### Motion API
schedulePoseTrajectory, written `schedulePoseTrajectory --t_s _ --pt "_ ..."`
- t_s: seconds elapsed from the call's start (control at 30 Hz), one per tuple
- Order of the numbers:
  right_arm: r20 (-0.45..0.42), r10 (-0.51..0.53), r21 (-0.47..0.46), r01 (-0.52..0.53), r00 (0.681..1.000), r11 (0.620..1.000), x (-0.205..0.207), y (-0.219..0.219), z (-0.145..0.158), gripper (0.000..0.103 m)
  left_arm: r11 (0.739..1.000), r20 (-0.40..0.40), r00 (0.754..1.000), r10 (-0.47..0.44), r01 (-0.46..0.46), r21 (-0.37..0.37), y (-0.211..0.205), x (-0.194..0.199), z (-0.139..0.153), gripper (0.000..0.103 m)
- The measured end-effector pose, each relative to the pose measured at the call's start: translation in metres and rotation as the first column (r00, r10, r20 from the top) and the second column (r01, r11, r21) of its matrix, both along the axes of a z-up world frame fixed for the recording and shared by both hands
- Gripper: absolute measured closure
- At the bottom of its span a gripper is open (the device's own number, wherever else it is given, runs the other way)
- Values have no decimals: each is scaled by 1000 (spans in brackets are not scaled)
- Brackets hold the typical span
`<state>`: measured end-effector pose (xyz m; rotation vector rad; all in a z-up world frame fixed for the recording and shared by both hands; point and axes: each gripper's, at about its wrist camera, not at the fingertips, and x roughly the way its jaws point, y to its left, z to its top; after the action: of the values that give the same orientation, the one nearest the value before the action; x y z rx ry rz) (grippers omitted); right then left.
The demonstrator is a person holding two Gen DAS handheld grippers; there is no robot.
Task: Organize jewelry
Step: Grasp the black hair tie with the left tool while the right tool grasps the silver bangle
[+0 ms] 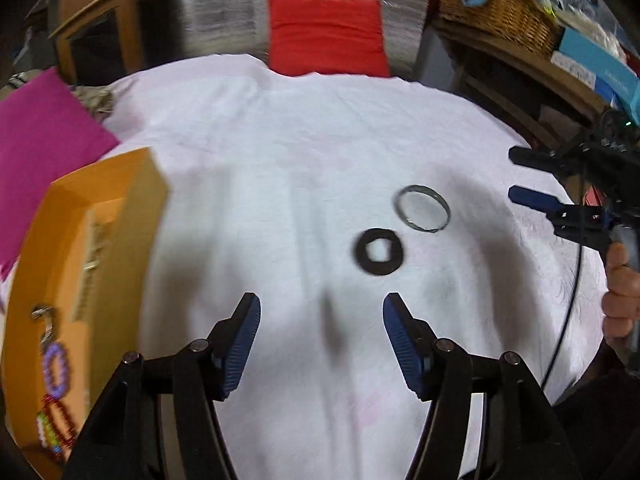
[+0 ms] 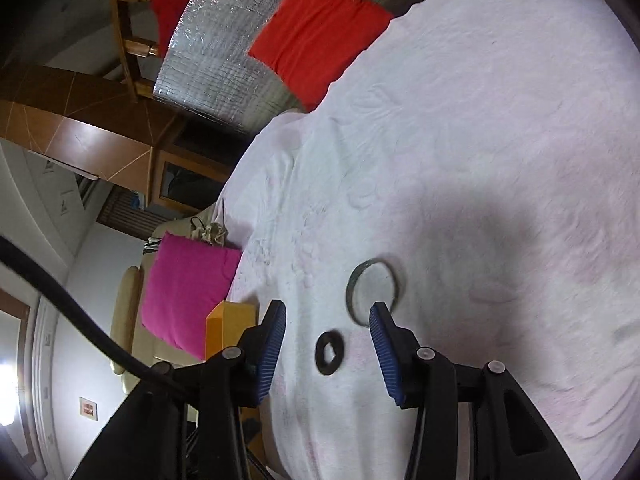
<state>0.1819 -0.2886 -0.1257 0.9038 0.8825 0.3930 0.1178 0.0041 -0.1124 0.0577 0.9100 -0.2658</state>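
Silver bangle [image 1: 422, 208] beside flat black ring [image 1: 378, 251] on white cloth [image 1: 280, 160]

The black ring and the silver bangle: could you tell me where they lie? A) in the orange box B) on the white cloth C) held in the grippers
B: the black ring and silver bangle lie loose on the white cloth, outside the orange box.

The left black two-finger gripper with blue ribbed pads [image 1: 322, 306] gapes wide, empty. At three o'clock, the right black gripper with blue pads [image 1: 516, 174] also gapes, held by a bare hand [image 1: 624, 300].
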Motion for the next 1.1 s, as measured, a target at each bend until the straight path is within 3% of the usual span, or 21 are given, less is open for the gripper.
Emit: schedulePoseTrajectory --t_s 0.27,0.6,0.63,0.7,0.8,0.93,1.1 --pt "-21 -4 -10 4 1000 1000 6 -22 -11 55 998 -45 997 -67 66 -10 -49 38 -23 38" --pt "-28 7 -28 -8 1000 1000 18 -26 -20 55 996 -85 993 -79 75 -43 -66 65 -42 39" --pt "-30 16 -35 -17 999 999 21 -22 -21 55 996 -81 993 -82 78 -50 -66 65 -42 43" --pt "-34 33 -48 -35 999 998 26 -13 -21 55 996 -82 993 -80 78 -33 -66 67 -43 61" --pt "-39 68 -87 -71 997 994 36 6 -23 55 996 -84 993 -79 75 -52 -62 70 -41 74" --pt "-53 108 -177 -116 993 977 49 33 -27 54 995 -58 997 -58 53 -80 -46 69 -31 78" --pt "-65 139 -288 -152 988 945 55 63 -31 34 996 -29 999 15 -17 -85 -17 68 -18 78"
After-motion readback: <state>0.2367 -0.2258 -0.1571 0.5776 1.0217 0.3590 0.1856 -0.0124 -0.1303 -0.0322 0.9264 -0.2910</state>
